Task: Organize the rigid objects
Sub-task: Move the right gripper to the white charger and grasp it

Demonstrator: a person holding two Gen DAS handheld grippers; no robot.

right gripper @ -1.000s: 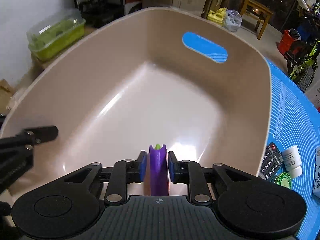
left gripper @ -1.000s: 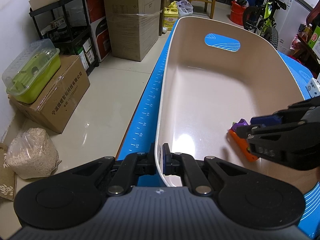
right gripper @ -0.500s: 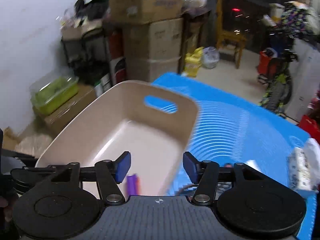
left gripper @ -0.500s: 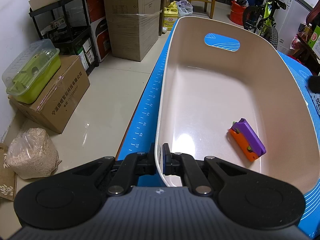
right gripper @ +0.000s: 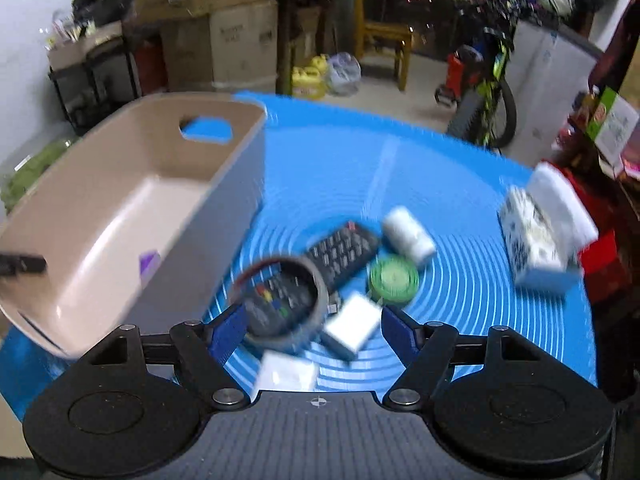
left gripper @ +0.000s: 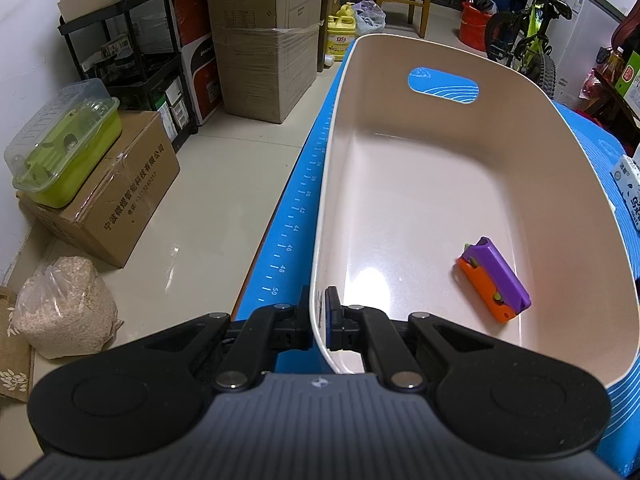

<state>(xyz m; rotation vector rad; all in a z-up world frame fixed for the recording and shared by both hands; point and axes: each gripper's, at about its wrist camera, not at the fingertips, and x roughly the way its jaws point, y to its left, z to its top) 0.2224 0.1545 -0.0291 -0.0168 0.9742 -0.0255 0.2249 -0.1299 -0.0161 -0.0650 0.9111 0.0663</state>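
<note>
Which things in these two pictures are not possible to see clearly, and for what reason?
- Right wrist view: motion blur smears the remote control, the tape roll and the white box; labels unreadable.
- Right wrist view: the purple and orange toy is mostly hidden by the basin wall.
- Left wrist view: the tissue pack is cut by the right edge.
- Left wrist view: the left gripper body hides the basin's near rim.

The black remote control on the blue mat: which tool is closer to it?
Right. The right tool, opening and empty, hovers just above the remote; the left tool clamps the tub's rim.
</note>
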